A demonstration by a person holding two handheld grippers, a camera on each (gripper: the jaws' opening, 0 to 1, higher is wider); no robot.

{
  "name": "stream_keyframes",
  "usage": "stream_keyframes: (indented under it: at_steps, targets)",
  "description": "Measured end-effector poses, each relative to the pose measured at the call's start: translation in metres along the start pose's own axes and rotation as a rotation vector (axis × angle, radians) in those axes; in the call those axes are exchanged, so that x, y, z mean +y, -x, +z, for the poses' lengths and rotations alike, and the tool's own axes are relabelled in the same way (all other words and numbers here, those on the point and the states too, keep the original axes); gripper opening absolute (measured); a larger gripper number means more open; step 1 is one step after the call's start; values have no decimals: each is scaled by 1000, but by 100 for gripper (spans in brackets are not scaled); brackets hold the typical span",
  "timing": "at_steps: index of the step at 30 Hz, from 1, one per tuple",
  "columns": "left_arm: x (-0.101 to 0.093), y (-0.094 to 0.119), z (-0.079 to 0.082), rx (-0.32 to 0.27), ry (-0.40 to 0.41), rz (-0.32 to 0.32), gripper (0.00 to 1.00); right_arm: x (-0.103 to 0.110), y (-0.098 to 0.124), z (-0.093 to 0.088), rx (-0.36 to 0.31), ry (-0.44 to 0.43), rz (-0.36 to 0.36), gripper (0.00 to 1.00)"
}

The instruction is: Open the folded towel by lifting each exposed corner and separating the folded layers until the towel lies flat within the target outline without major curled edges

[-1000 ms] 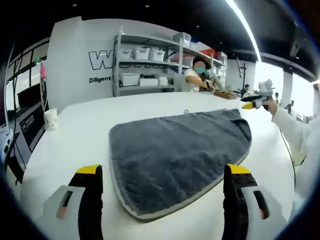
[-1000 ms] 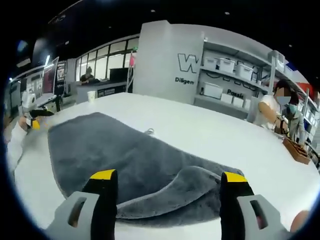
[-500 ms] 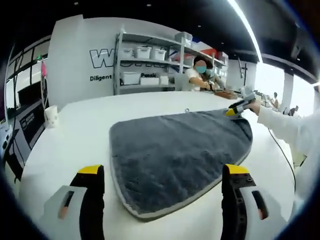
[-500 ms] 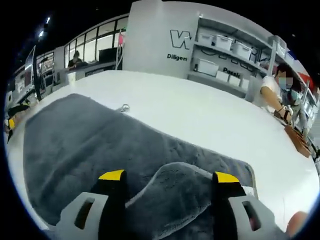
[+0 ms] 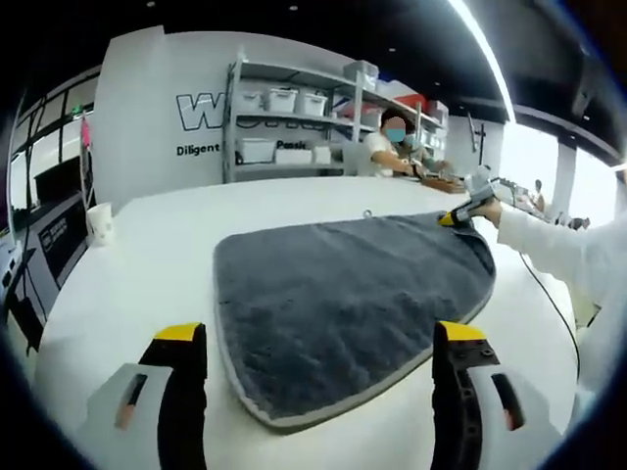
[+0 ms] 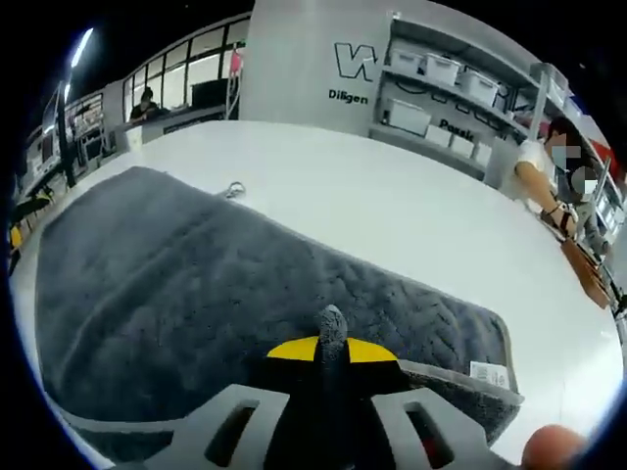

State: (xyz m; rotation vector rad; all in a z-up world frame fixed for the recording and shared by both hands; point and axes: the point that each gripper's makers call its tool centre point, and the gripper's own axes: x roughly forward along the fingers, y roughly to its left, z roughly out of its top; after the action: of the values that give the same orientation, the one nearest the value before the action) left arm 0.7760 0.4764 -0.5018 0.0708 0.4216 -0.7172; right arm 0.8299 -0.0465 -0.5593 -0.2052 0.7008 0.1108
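Left gripper view: left tongs [image 5: 313,338] spread wide, holding nothing, hovering over the near rounded edge of the grey towel [image 5: 343,294] on the white counter [image 5: 137,264]; right tongs [image 5: 458,214] at its far right corner. Right gripper view: right tongs [image 6: 331,351] clamped on a towel [image 6: 176,284] fold.

Left tongs [image 5: 315,338] are spread wide, both yellow-tipped jaws apart and gripping nothing, hovering low over the desk. Right tongs [image 6: 331,345] are pinched closed, jaws pressed together with a fold of the towel [image 6: 331,328] poking up between them. In the left gripper view the right tongs [image 5: 460,216] sit at the far end, with a white sleeve [image 5: 558,259] behind.
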Motion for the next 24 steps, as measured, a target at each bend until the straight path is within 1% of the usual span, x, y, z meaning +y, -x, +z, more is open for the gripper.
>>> stream_keyframes:
  at_steps: [3,4,5,7,9,13,15,20,23,24]
  targets:
    - [-1,0,-1,-1,0,-1,93,-3,6,0,-8,-16,2,1]
    - [-1,0,-1,0,-1,0,93,2,13,-2,-22,-23,-1,1]
    - [-1,0,-1,1,-1,0,93,1,18,-2,-32,-24,-6,0]
    - [0,0,-1,1,0,1,92,-4,23,1,-52,-23,-12,0]
    - [1,0,-1,0,1,1,92,1,37,0,-70,-26,-12,0]
    - [1,0,-1,0,2,0,92,-4,60,-3,-107,-24,-28,0]
    - [1,0,-1,-1,1,0,92,-14,70,-3,-127,-23,-40,0]
    - [0,0,0,-4,-2,0,91,-28,99,-20,-161,-61,-58,0]
    - [1,1,0,-3,-3,2,91,-32,112,-32,-173,-93,-66,0]
    - [1,1,0,-3,-3,3,91,-31,119,-40,-177,-106,-71,0]
